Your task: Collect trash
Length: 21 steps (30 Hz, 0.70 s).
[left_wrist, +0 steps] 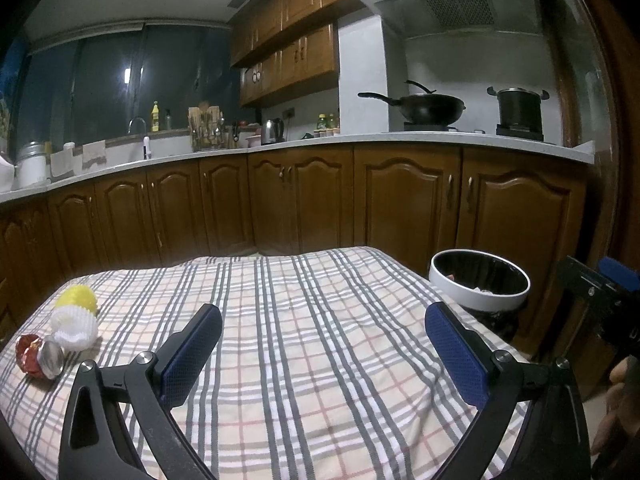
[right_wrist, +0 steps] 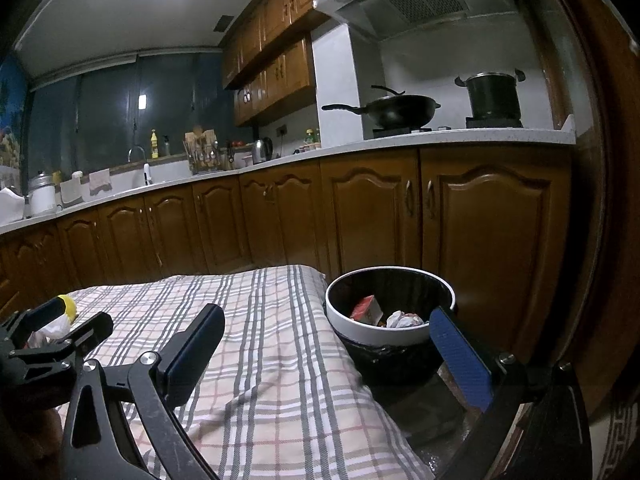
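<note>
Both hand-held grippers, left (left_wrist: 322, 320) and right (right_wrist: 328, 324), gape wide over checked cloth (left_wrist: 312, 344) near round bin (right_wrist: 390, 330).

Left tongs (left_wrist: 323, 320) and right tongs (right_wrist: 327, 326) both gape wide, empty.

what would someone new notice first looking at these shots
Probably the plaid tablecloth filling the foreground, with a small trash cluster at its left edge: a yellow foam net, a white foam net and a crushed red can. Off the table's right edge stands a white-rimmed bin already holding scraps.
</note>
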Each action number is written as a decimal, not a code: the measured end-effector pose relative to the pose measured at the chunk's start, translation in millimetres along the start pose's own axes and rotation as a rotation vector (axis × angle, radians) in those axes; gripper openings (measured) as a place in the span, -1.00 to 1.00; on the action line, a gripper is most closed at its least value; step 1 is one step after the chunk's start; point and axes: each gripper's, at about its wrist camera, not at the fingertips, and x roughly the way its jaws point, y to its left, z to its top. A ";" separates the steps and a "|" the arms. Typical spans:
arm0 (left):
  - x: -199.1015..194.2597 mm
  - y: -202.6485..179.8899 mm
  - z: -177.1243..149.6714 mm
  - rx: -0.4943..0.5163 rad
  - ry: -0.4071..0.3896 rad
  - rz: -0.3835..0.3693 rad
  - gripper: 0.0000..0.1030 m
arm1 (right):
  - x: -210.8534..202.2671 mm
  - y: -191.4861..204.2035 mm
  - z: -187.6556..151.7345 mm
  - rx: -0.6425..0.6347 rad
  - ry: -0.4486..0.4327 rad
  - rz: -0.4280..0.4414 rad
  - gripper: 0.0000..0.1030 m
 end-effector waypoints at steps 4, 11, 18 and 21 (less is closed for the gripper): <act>0.1 0.0 -0.2 0.000 -0.001 -0.001 0.99 | 0.9 0.3 0.1 -0.002 -0.002 0.003 1.00; 0.7 1.2 0.9 -0.003 0.004 -0.004 0.99 | 1.8 -0.2 0.3 -0.004 0.001 0.004 1.00; 0.9 2.1 2.0 -0.002 0.006 -0.005 0.99 | 1.7 -0.3 0.4 -0.004 0.001 0.004 1.00; 1.2 1.7 1.4 -0.005 0.008 -0.007 0.99 | 1.6 -0.3 0.3 -0.005 0.001 0.003 1.00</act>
